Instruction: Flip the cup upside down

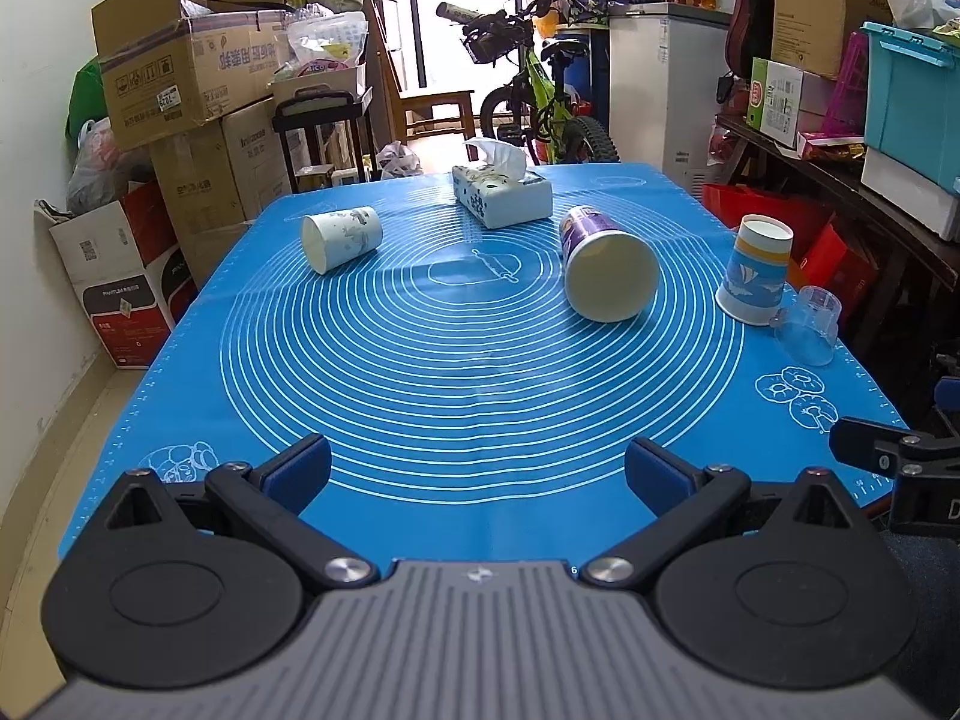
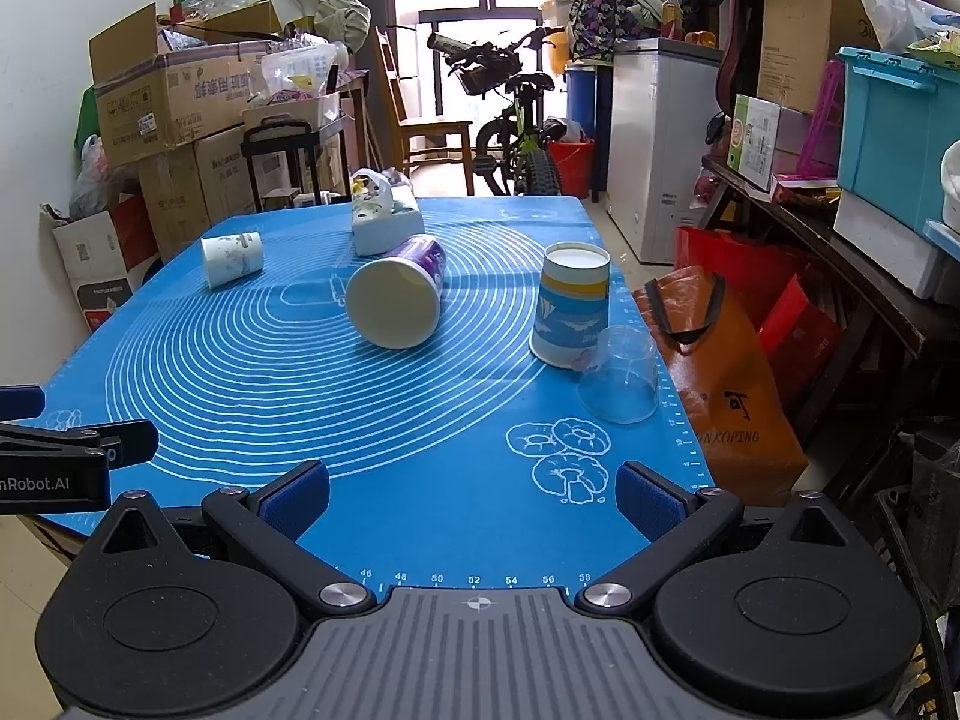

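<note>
- Looking along your left hand-held gripper (image 1: 477, 468), you see its jaws spread wide and empty over the blue surface (image 1: 420, 408). Two cups already stand inverted ahead to the right: the blue-and-white cup (image 1: 755, 271) and the clear cup (image 1: 809, 325). The purple cup (image 1: 606, 264) lies on its side ahead, slightly right; the white cup (image 1: 341, 237) lies ahead left. Both are left to flip, I judge.
- Looking along your right hand-held gripper (image 2: 474, 495), also open and empty, the purple cup (image 2: 397, 299) lies ahead and slightly left, well apart from it.
</note>
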